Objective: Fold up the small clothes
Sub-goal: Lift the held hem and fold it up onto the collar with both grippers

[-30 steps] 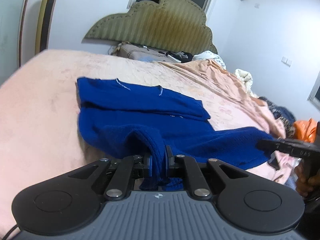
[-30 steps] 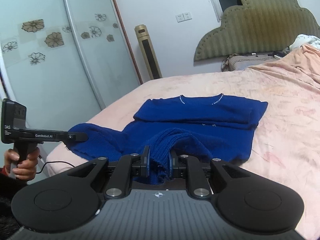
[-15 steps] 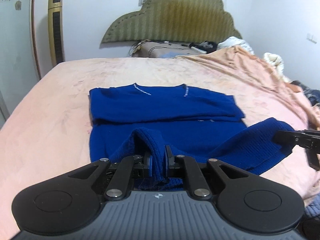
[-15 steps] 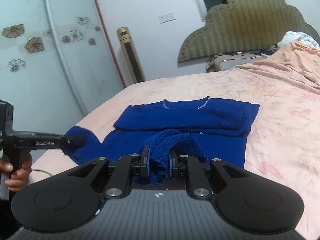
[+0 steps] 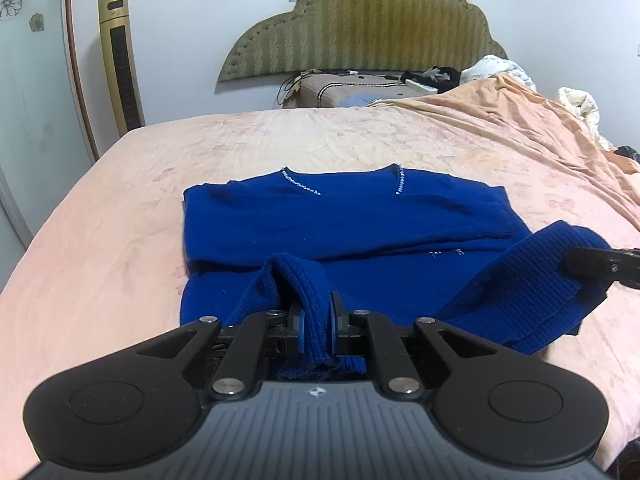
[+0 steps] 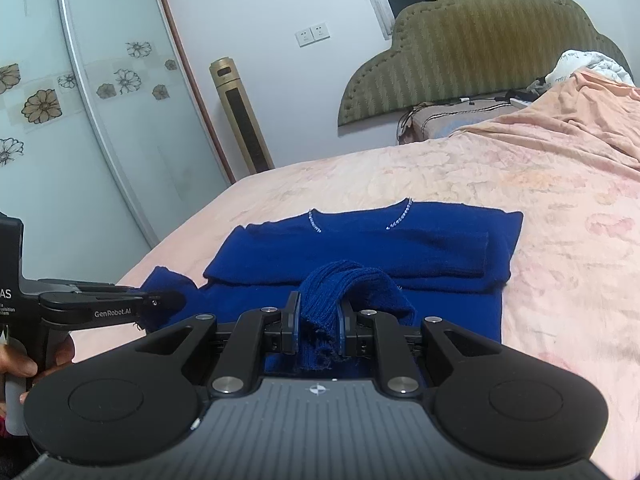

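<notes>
Blue ribbed knit sweater (image 5: 344, 220) lies spread on the pink floral bedspread (image 5: 120, 240), neckline toward the green padded headboard (image 5: 360, 28). The left gripper (image 5: 316, 322) has its jaws clamped on the left hem corner; the right gripper (image 6: 319, 318) pinches the right hem corner, both raised.

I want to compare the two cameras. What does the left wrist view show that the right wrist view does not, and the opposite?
Only the left wrist view shows the cream bundle at the bed's far right edge, and the right gripper seen from the side. Only the right wrist view shows the person's hand holding the left gripper. Both show the blue sweater on the pink bed cover, its hem pinched in each gripper, the green headboard and the gold tower fan.
</notes>
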A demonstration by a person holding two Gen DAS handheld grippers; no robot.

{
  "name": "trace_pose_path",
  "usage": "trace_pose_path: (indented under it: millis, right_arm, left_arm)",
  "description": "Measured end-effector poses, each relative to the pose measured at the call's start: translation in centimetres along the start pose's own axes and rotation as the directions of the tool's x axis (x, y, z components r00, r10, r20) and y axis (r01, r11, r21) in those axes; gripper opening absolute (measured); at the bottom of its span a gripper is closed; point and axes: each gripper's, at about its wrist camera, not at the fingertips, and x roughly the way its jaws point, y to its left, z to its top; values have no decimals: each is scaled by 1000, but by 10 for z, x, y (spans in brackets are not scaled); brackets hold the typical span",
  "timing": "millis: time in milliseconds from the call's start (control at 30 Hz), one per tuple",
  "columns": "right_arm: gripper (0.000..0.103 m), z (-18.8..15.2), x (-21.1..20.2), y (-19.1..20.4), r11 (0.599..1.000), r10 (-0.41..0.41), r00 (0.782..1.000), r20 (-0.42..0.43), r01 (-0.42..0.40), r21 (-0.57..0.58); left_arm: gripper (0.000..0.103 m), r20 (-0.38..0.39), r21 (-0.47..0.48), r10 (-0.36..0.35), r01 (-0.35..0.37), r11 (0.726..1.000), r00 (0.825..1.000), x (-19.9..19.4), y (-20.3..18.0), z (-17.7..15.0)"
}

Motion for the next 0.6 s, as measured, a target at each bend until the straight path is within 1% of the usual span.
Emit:
trace_pose_path:
  millis: [300, 467, 600]
  right_arm:
    - [20, 17, 13, -7, 1000, 0, 1000, 24, 0, 11]
    - [20, 27, 17, -12, 1000, -9, 999, 42, 8, 21]
    - [20, 34, 20, -16, 999, -8, 998, 55, 6, 37]
  left_arm:
    - [11, 4, 26, 26, -26, 999, 1000, 12, -7, 24]
    - [11, 29, 29, 55, -56, 998, 998, 15, -11, 38]
    - [11, 41, 27, 63, -64, 998, 997, 19, -12, 48]
